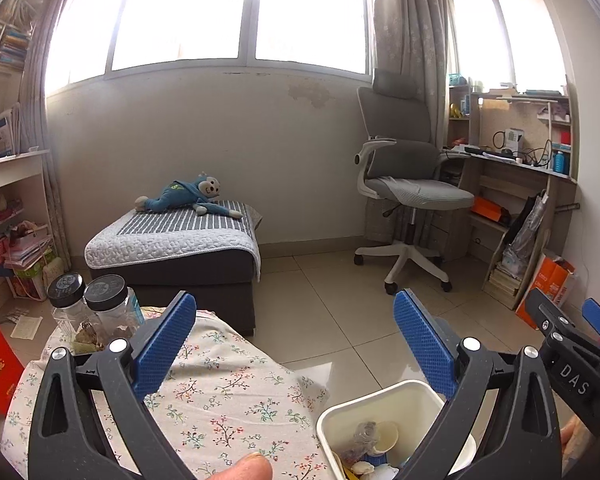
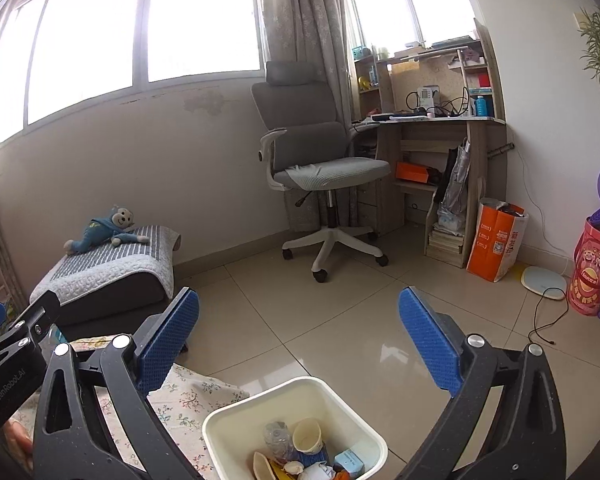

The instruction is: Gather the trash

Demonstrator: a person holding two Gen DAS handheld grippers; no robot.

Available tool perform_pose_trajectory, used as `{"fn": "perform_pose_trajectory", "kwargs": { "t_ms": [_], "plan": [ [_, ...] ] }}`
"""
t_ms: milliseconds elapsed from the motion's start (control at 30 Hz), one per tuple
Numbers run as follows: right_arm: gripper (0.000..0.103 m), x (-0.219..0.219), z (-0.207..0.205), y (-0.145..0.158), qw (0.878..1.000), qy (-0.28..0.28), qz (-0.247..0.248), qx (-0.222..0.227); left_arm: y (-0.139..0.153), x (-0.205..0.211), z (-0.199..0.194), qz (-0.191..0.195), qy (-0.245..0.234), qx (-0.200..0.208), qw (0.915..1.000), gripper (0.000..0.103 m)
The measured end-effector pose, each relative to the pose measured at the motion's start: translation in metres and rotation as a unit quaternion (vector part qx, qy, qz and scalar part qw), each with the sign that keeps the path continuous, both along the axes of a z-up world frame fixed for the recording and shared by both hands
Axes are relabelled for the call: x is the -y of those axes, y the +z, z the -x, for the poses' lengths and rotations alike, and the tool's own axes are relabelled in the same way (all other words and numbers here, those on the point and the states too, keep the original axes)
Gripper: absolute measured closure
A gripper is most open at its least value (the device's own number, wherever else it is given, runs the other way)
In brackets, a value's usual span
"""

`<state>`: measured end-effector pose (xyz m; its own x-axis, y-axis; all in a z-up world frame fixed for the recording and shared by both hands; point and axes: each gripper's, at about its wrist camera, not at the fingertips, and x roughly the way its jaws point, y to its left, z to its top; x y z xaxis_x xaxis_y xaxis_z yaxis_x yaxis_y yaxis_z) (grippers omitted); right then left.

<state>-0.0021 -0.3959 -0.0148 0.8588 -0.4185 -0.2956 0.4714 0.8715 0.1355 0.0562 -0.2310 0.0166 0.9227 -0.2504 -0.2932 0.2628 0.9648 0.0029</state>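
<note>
You held both grippers wide apart and empty, raised above the floor and pointing across the room. In the left wrist view your left gripper (image 1: 296, 344) framed bare tile and the flowered cloth (image 1: 228, 396) of the worktop at lower left; in the right wrist view your right gripper (image 2: 300, 344) spread over the floor, with the other tool's black body at the far left edge.

The relation that mattered was the white trash bin (image 2: 240, 412). It sat low in the frame, below and between the right gripper's blue pads (image 2: 168, 336), nearly centred. From the left gripper the same trash bin (image 1: 384, 396) lay off to the lower right, partly behind the right-hand finger. So the right gripper was the nearer, and any drop would have gone almost straight down from it.

The bin already held trash: a paper cup (image 2: 308, 436), a crumpled clear bottle (image 2: 278, 440), a small blue box (image 2: 350, 462) and scraps. Its near rim was cut off by the frame's bottom edge, so you could not see how full it was.

No loose trash showed plainly on the cloth or the tiles. Two black-lidded jars (image 1: 88, 304) stood at the worktop's far left, contents hard to make out. Most of the worktop was hidden under the gripper bodies, so what remained to collect could not be judged.
</note>
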Motion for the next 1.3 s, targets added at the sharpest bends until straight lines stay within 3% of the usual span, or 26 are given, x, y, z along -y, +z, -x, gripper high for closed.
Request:
{"fn": "perform_pose_trajectory", "kwargs": {
  "t_ms": [167,400,667,1000,1300],
  "plan": [
    [0.007,-0.041,-0.012,0.006,0.999,0.037,0.01,0.011,0.006,-0.048,0.002,0.004,0.053,0.006,0.9986,0.007],
    [0.007,-0.092,-0.024,0.01,0.995,0.092,0.014,0.018,0.004,-0.117,0.0,0.047,0.103,-0.009,0.9936,0.007],
    [0.007,-0.137,-0.037,0.012,0.989,0.143,0.017,0.019,-0.005,-0.168,0.0,0.028,0.154,-0.022,0.9874,0.007],
    [0.007,-0.17,-0.051,0.011,0.984,0.177,0.018,0.012,-0.002,-0.201,0.004,0.031,0.186,-0.01,0.982,0.007],
    [0.007,-0.171,-0.052,0.014,0.984,0.175,0.025,0.014,-0.003,-0.208,0.001,0.04,0.196,-0.018,0.9797,0.007]
  ]
}}
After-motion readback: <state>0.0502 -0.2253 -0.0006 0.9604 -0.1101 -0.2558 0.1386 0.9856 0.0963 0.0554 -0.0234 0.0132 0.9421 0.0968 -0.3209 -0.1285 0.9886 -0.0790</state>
